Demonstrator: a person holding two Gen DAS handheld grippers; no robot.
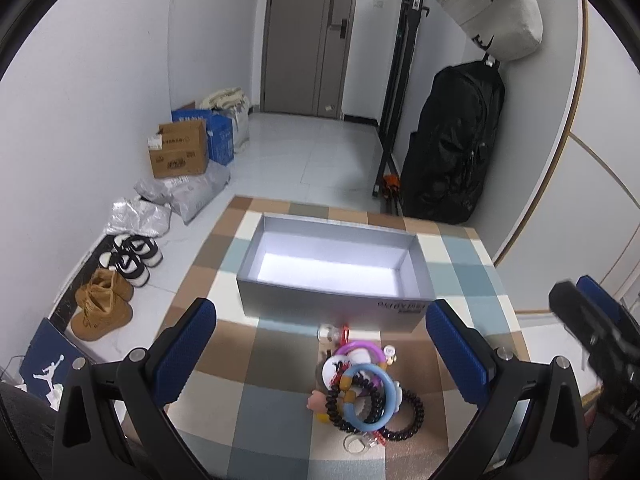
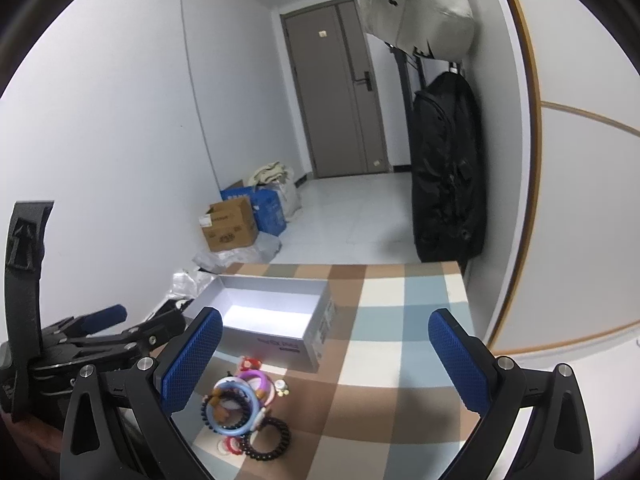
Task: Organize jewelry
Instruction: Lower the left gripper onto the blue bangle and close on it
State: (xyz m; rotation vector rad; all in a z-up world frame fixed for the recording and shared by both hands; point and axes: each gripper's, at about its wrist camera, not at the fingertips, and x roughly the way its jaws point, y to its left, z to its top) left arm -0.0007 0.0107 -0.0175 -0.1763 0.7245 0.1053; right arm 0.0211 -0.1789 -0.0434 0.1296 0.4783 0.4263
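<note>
A pile of colourful plastic bracelets [image 1: 362,388] lies on the checked bench [image 1: 256,420], just in front of the empty grey cardboard box [image 1: 332,300] waiting for them. The left claw [image 1: 320,348] and right claw [image 2: 325,354] hang wide open, holding nothing, ready to grab.

One open grey box [image 1: 332,304] sits on the far part of the checked table [image 1: 464,264]. Near it lies one pile of jewelry: one blue ring [image 1: 370,398], one purple ring [image 1: 360,350], and two black beaded bracelets [image 1: 408,416]; the smaller pieces are too tangled to count. On the floor at left are two pairs of shoes [image 1: 116,280] and one brown carton [image 1: 180,154]. Two bags [image 1: 452,144] hang at right.
</note>
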